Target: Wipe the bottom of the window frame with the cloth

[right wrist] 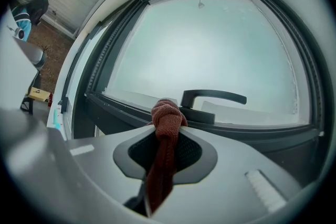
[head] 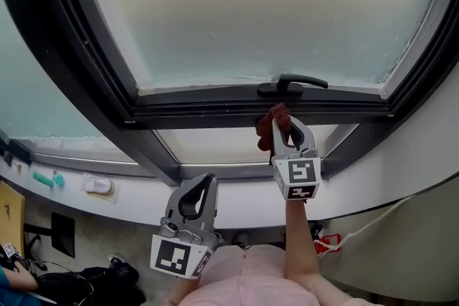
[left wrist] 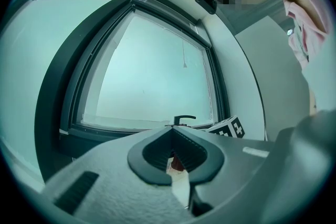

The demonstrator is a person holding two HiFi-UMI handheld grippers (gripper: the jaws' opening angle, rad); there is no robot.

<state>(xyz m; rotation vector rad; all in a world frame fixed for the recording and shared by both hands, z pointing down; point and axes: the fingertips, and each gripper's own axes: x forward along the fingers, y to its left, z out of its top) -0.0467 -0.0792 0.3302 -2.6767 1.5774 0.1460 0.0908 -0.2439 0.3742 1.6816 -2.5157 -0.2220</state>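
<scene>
A person stands at a large frosted window, seen from above. The right claw [head: 285,131] is raised to the dark window frame [head: 215,108] and is pressed shut on a rust-red cloth [head: 274,122]. The cloth is bunched into a knot that pokes out past the claw's tips, while the rest of it trails back between the jaws (the right gripper view shows this most clearly). The knot sits at the frame's bottom rail, just below the black window handle [head: 294,84]. Whether it actually touches the rail cannot be told.

In the right gripper view, the cloth [right wrist: 167,119] rises from the right claw [right wrist: 168,128], with the handle [right wrist: 212,97] just behind it and the frame's bottom rail [right wrist: 118,106] running across.

The left claw [head: 208,180] hangs lower, in front of the white sill [head: 244,203], well apart from the frame. In its own view the left claw [left wrist: 172,128] has its jaws pressed together with nothing between them.
</scene>
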